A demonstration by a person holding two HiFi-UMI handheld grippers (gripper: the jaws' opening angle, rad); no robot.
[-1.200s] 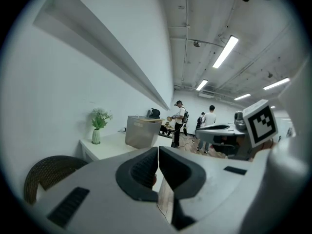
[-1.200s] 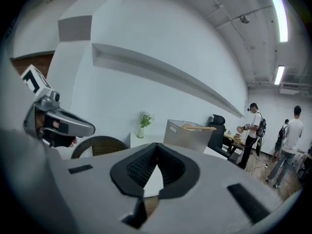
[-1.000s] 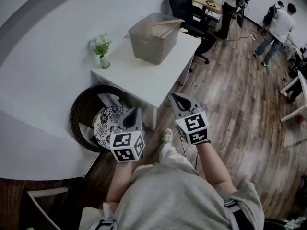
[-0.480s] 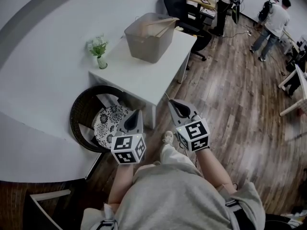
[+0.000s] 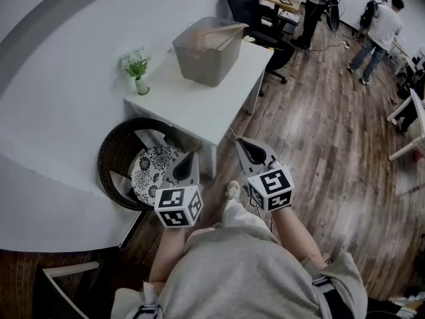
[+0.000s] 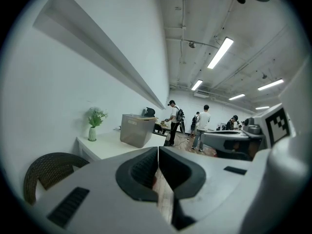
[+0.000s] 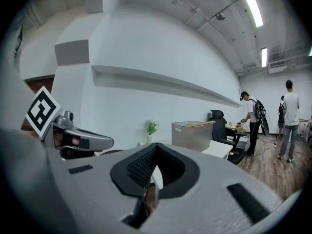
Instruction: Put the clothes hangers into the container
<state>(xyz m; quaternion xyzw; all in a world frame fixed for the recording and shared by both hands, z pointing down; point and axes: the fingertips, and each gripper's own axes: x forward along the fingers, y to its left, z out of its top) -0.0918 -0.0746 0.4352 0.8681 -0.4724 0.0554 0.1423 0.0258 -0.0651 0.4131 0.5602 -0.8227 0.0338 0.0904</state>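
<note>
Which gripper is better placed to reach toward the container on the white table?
The right gripper, probably: it is slightly farther forward, near the table corner, with the container ahead. The left gripper is by the wicker chair. Both are shut and empty.

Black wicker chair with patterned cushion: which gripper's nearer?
Left. The left gripper hangs right by the edge of the black wicker chair; the right gripper is farther off, beyond the leg of the white table.

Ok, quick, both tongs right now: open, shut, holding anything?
Left tongs: closed, nothing held.
Right tongs: closed, nothing held.
</note>
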